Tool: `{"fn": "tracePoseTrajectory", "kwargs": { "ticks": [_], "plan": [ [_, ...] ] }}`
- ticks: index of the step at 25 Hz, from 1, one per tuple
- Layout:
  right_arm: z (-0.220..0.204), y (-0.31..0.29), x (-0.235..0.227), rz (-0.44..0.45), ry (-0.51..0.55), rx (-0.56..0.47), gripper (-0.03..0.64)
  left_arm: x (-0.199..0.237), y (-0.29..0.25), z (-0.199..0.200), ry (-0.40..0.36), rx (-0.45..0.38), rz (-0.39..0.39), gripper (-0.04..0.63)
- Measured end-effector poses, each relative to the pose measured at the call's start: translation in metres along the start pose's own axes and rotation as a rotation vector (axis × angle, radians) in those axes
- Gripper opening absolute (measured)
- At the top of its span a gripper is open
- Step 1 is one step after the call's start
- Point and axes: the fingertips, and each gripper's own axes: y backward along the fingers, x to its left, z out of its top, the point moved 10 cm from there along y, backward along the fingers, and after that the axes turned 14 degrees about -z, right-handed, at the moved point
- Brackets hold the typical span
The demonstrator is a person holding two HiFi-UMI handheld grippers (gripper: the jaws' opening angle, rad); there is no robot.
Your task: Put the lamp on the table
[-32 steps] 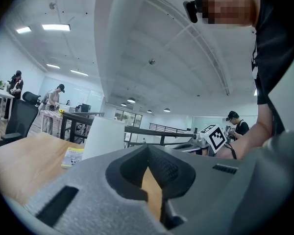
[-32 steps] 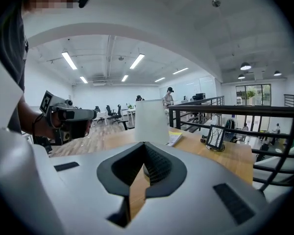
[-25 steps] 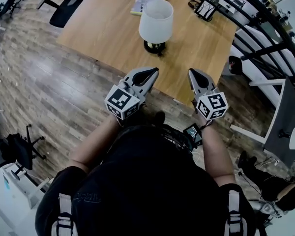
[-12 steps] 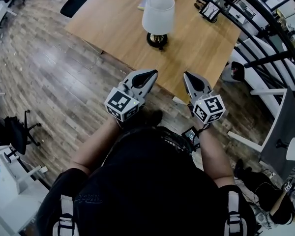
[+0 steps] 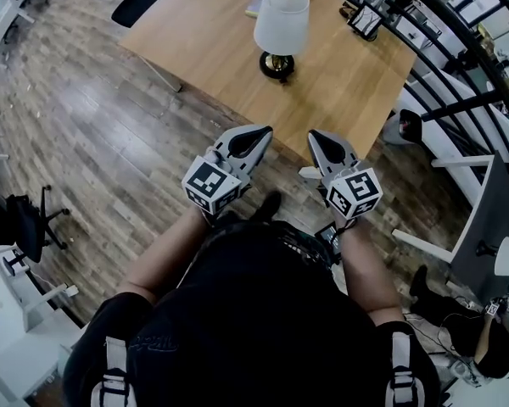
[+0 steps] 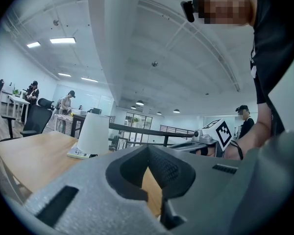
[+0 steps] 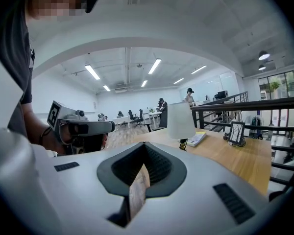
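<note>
The table lamp with a white drum shade and dark round base stood upright on the light wooden surface, well in from its near edge, so the placing looked done to us. We held the left hand-held gripper and the right hand-held gripper close to our body, about at that near edge. Both were clenched on nothing, with the jaws together in each gripper view. The lamp lay ahead of us and well apart, roughly between the two lines of aim, its long axis vertical. We judged it slightly nearer the left one, which pointed just to its right. Any further reach would go forward over the edge.
</note>
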Motion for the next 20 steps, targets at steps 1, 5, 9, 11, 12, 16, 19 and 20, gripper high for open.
{"fn": "tracePoseTrajectory", "kwargs": {
  "ticks": [1,5,9,11,12,16,19,20],
  "plan": [
    [0.0,0.001,0.007,0.0,0.003,-0.003,0.015,-0.002,0.006,0.0,-0.001,-0.004,-0.002,0.009],
    [0.004,0.005,0.034,0.005,0.007,-0.01,0.015,-0.008,0.03,0.001,0.003,-0.012,-0.01,0.009],
    [0.006,0.008,0.066,0.021,0.03,-0.017,0.015,-0.018,0.057,0.004,-0.019,-0.006,-0.031,0.009],
    [0.003,0.016,0.084,0.015,0.029,-0.017,0.015,-0.027,0.074,0.002,-0.014,-0.003,-0.039,0.009],
    [0.002,0.02,0.093,0.012,0.028,-0.019,0.015,-0.031,0.082,0.0,-0.01,-0.003,-0.04,0.009],
    [-0.003,0.032,0.126,-0.002,0.022,-0.023,0.015,-0.042,0.113,-0.003,-0.003,-0.003,-0.05,0.009],
    [-0.007,0.039,0.146,-0.012,0.024,-0.025,0.015,-0.05,0.131,-0.005,-0.001,-0.006,-0.057,0.009],
    [-0.009,0.041,0.152,-0.016,0.022,-0.026,0.015,-0.053,0.137,-0.006,0.0,-0.005,-0.06,0.009]
  ]
}}
